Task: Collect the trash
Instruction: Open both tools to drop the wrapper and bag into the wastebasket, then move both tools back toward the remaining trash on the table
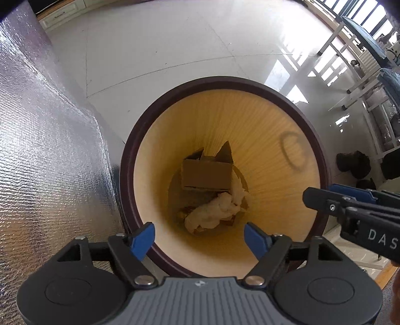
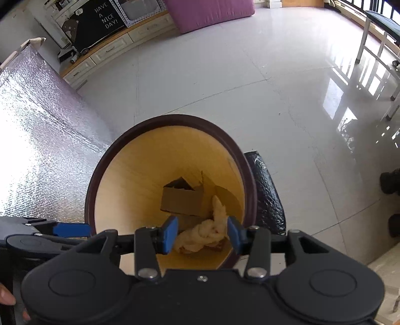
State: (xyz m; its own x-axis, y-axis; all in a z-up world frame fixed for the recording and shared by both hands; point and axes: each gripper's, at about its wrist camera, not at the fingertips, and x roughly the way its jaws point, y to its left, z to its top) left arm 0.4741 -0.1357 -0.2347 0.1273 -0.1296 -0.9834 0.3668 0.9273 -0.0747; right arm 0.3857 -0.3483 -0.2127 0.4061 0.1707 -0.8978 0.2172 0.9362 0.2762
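Note:
A round trash bin with a dark maroon rim (image 1: 250, 86) (image 2: 175, 117) and a yellow inside stands on the floor below both grippers. At its bottom lie a brown cardboard box (image 1: 206, 175) (image 2: 182, 200) and a crumpled white cloth or paper (image 1: 215, 212) (image 2: 200, 236). My left gripper (image 1: 200, 240) is open and empty above the bin's near rim. My right gripper (image 2: 202, 233) is open and empty above the bin; it also shows in the left wrist view (image 1: 350, 207) at the right, side-on.
A silver foil-covered surface (image 1: 37, 150) (image 2: 37, 137) lies left of the bin. A black plastic bag (image 2: 265, 195) sits against the bin's right side. Glossy white floor (image 2: 250, 75) stretches beyond, with white frame legs (image 1: 350, 62), a purple mat (image 2: 210, 12) and dark shoes (image 1: 352, 165).

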